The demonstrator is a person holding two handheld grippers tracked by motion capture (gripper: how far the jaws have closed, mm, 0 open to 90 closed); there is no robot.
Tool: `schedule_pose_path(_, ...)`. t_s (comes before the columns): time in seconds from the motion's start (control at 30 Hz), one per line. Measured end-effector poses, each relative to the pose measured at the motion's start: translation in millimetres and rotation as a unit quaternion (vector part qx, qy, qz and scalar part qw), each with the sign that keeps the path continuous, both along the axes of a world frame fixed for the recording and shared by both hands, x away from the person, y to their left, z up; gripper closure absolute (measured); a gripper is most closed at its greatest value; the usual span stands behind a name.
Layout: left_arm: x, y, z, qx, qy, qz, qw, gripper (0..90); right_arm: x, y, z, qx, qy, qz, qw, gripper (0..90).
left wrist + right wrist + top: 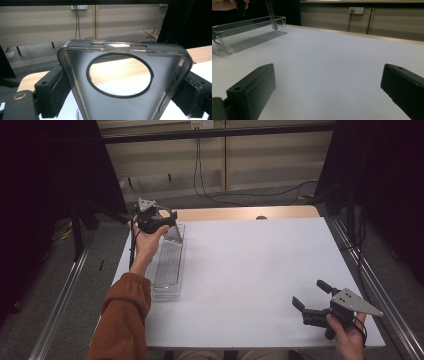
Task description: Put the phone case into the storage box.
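Translucent phone case (125,82) clamped between left tongs (167,222), above clear tray (167,270)

a white table (250,270) with a wooden far edge stands on grey floor (80,285); beige wall panels (165,165), black cables (200,170), dark curtains (45,170).

Translucent grey phone case (120,105) (round camera cutout) held upright over the clear tray (167,270)
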State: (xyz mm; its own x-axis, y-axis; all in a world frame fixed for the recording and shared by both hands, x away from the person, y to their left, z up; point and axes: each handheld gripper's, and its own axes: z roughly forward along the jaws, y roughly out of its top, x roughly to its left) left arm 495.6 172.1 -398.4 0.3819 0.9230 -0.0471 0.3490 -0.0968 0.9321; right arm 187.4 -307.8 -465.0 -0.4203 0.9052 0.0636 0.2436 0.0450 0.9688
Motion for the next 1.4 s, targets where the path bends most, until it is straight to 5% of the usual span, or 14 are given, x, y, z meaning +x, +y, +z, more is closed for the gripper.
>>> schedule_pose_path(0.37,7.0,-1.6,-10.0,0.004,0.004,0.007,1.0,12.2,0.2,0.2,-0.6,-0.001,0.001,0.009,1.0,0.0)
schedule_pose_path(0.43,7.2,-3.2,-11.5,-0.01,0.004,0.015,0.9998,12.1,0.2,0.4,-0.8,-0.002,0.002,0.008,1.0,0.0)
schedule_pose_path(0.5,7.7,-2.8,-12.5,0.001,0.008,0.014,0.9999,12.1,0.3,0.2,-0.8,0.0,0.002,0.006,1.0,0.0)
schedule_pose_path(0.97,16.8,-1.4,-18.8,-0.034,0.002,0.032,0.9989,10.5,-0.5,0.3,-0.5,0.003,0.001,0.006,1.0,0.0)
schedule_pose_path(1.23,23.3,-11.4,-20.7,-0.014,-0.004,0.037,0.9992,10.3,-0.7,-0.5,-0.4,0.003,0.004,0.012,0.9999,0.0)
schedule_pose_path(1.4,28.4,-15.1,-24.2,-0.022,-0.009,0.033,0.9992,10.7,-1.2,-0.4,-0.5,0.006,0.005,0.009,0.9999,0.0)
